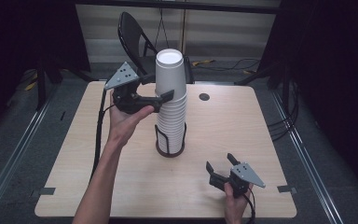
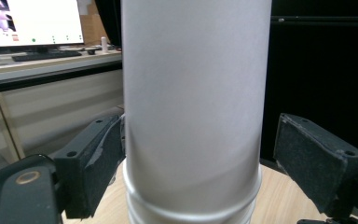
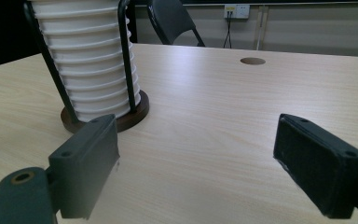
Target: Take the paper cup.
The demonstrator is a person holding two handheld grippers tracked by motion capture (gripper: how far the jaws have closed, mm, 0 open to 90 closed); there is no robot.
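Straddling the top paper cup (image 1: 169, 70) of the upright stack (image 1: 171, 119), the left gripper (image 1: 167, 98) approaches sideways. Its jaws stand released: one pad touches, the other clears. The right gripper (image 1: 220, 164) rests open, well apart.

Readable text: none on any surface.
Cups (image 1: 171, 100): plain white, unprinted.
Monitor (image 2: 32, 22): screen lit, its content too blurred to read.

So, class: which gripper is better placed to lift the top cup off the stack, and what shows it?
Left. The left gripper already has its jaws around the top cup, one jaw touching it. The right gripper rests open, low near the table edge, away from the stack.
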